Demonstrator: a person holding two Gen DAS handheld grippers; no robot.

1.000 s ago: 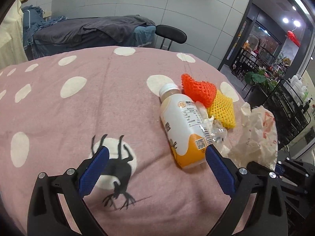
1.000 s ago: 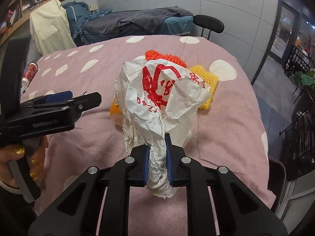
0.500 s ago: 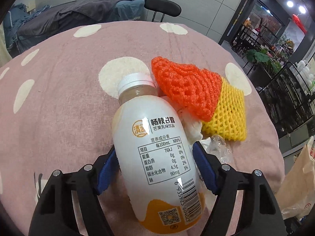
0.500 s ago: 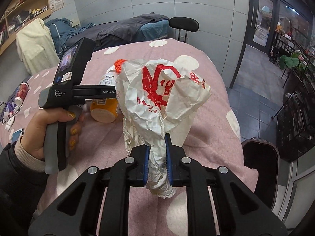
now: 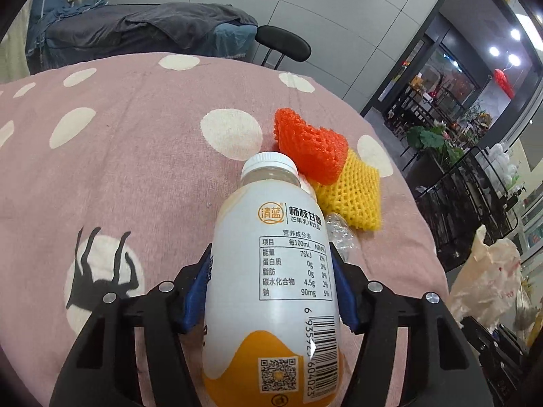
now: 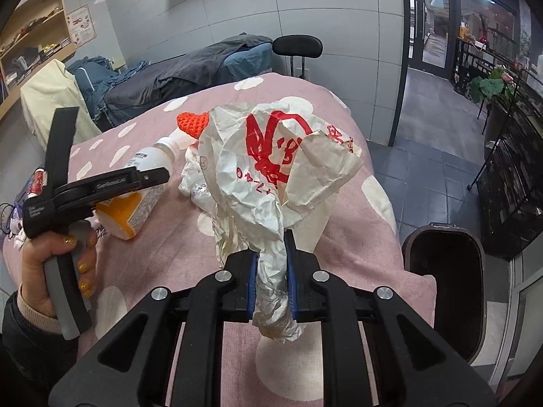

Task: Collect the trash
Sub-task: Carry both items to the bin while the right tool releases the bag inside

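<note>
My left gripper is shut on a white and orange drink bottle, its blue pads pressed on both sides of the body; the bottle also shows in the right wrist view, lifted off the cloth. My right gripper is shut on a crumpled white paper bag with red print, held above the table. An orange foam net, a yellow foam net and a crumpled clear wrapper lie on the pink dotted tablecloth.
A dark open trash bin stands on the floor right of the table's edge. A black chair and a covered bed are behind the table. Black metal racks stand at the right.
My left gripper has closed on the bottle and raised it off the cloth. My right gripper, still holding the paper bag, has swung right so the trash bin is now in view.
</note>
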